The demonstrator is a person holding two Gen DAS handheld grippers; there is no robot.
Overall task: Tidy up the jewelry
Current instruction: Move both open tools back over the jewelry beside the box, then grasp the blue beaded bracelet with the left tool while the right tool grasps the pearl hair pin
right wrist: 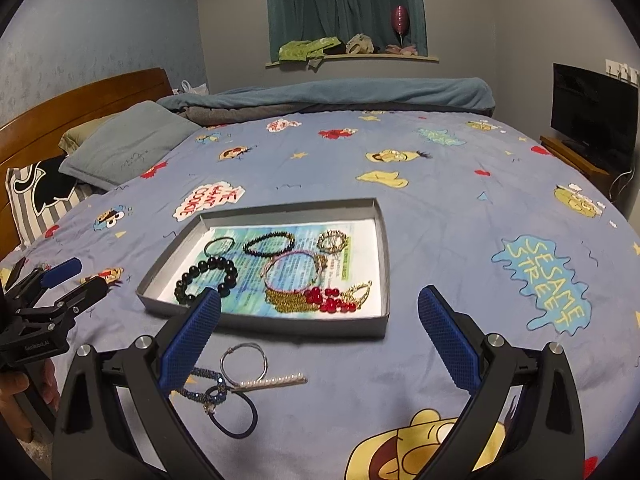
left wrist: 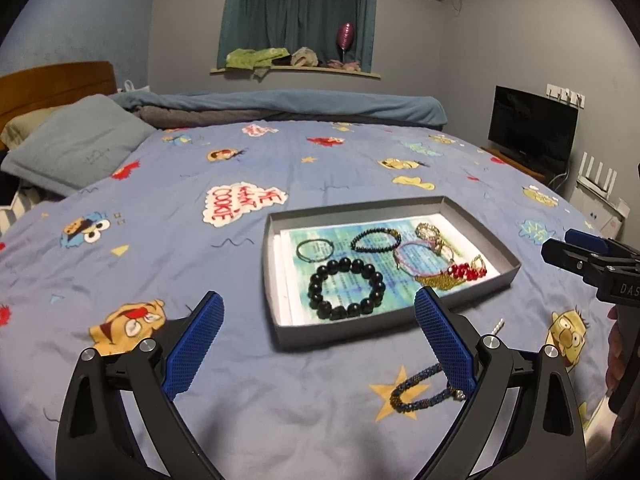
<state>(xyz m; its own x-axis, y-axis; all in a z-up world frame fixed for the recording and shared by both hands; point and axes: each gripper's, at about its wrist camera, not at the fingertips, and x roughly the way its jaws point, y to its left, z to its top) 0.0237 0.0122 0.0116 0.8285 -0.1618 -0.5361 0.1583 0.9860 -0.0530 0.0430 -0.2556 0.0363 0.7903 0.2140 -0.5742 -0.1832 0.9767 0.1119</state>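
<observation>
A shallow grey box (left wrist: 400, 204) (right wrist: 280, 210) lies on the bed with several bracelets inside: a black bead bracelet (left wrist: 346, 290) (right wrist: 206, 276), a thin dark ring (left wrist: 315, 249), a red bead piece (left wrist: 467, 271) (right wrist: 330, 300). In front of the box, loose on the sheet, lie a blue beaded bracelet (left wrist: 420, 394) (right wrist: 200, 378), a silver hoop (right wrist: 244, 362), a pearl bar (right wrist: 274, 382) and a dark hair tie (right wrist: 234, 416). My left gripper (left wrist: 318, 338) and right gripper (right wrist: 320, 336) both hover open and hold nothing, a little short of the box.
The cartoon-print sheet (right wrist: 480, 220) covers the whole bed. Pillows (left wrist: 76, 144) and a wooden headboard (right wrist: 80, 104) are at the far left, a folded blanket (left wrist: 280, 106) at the back, and a TV (left wrist: 532, 128) on a stand at the right.
</observation>
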